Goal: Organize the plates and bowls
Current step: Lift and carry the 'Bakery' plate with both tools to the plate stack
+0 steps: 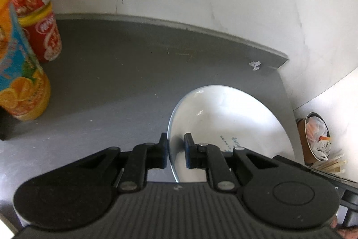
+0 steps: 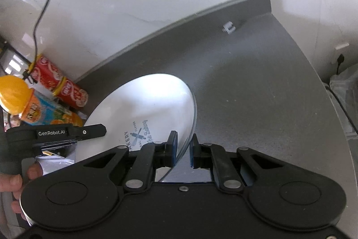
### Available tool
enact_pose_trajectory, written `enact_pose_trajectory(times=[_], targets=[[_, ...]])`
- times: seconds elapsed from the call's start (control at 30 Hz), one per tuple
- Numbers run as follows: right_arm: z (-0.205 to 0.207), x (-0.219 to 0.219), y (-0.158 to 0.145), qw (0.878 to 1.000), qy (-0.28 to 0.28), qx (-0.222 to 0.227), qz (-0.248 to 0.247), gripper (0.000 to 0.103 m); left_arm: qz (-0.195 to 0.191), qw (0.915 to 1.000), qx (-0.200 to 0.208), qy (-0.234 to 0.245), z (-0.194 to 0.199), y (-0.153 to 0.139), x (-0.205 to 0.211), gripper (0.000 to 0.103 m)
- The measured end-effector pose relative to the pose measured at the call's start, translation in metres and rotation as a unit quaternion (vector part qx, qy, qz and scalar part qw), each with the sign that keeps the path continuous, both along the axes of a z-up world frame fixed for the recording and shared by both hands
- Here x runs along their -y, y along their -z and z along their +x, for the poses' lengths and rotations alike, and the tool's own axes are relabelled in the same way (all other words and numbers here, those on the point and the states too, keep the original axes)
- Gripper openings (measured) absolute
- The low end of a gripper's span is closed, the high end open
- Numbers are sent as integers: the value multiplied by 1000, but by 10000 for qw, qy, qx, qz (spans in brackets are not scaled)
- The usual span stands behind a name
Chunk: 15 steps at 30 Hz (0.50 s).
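Left gripper and right gripper, each straddling opposite rims of a white plate, fingers slightly parted; firm pinch impossible to confirm. Plate above grey countertop, near orange juice bottle and red cans.

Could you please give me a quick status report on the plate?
Left gripper and right gripper each straddle opposite rims of the white plate, jaws apart. Counter ahead bare.

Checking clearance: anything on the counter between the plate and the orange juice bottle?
Bare grey counter between the plate and the orange juice bottle, per the left wrist view.
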State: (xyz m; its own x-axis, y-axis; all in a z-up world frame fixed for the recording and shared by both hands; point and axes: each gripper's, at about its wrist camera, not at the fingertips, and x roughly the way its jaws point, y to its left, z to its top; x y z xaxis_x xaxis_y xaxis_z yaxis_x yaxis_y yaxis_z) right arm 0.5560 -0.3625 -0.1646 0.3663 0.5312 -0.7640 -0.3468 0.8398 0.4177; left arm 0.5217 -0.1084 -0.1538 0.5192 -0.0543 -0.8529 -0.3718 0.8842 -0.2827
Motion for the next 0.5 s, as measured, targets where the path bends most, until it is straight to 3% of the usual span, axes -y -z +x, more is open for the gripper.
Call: enact_pose_trajectory(times=[0.5], targets=[[-44, -18, -58, 9976, -605, 334, 88, 11, -38, 9984, 246, -516, -63, -59, -12, 13]])
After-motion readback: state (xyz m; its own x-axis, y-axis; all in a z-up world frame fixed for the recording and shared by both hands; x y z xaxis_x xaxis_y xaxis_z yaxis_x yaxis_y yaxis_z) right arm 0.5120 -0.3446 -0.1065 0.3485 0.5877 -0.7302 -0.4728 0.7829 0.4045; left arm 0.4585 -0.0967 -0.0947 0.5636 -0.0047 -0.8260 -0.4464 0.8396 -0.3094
